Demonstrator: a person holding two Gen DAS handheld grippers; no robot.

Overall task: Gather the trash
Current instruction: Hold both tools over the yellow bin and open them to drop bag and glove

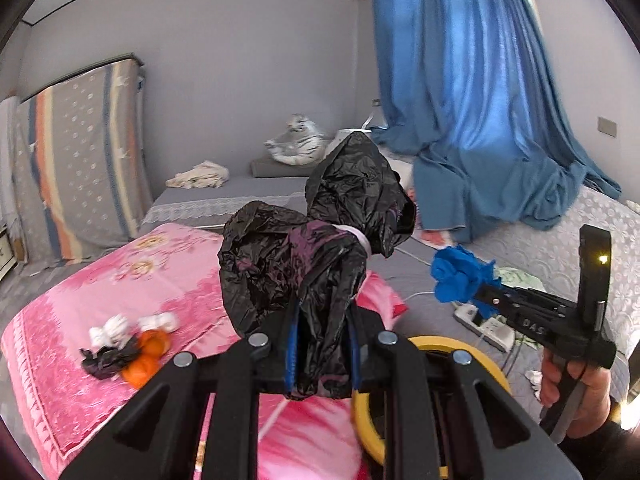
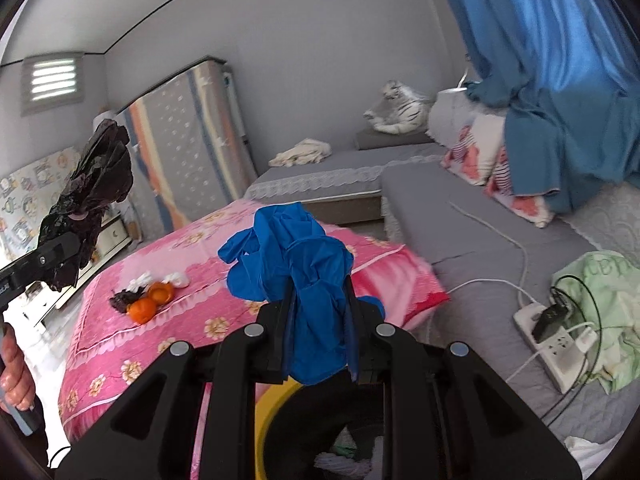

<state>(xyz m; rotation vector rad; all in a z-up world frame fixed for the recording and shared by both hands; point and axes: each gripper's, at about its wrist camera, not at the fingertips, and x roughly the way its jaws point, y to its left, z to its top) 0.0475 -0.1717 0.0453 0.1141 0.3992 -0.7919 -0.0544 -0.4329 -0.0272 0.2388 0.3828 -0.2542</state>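
Black thin plastic fills the left wrist view: we see the left hand-held gripper [image 1: 322,350] clamped on a crumpled black bag [image 1: 304,264], light, soft and slippery, so we judge a pinch on its bunched middle holds best. In the right wrist view, the right hand-held gripper [image 2: 318,336] is closed on a blue glove [image 2: 296,252], limp and stretchy, above the yellow-rimmed bin [image 2: 264,408]. More scraps [image 2: 146,296] lie on the pink bed [image 2: 224,320].

I see blue curtain [image 2: 560,60]: toy tiger [image 2: 400,108] left of it, power strip [image 2: 556,344] below it, upright mattress [image 2: 188,136] far left.
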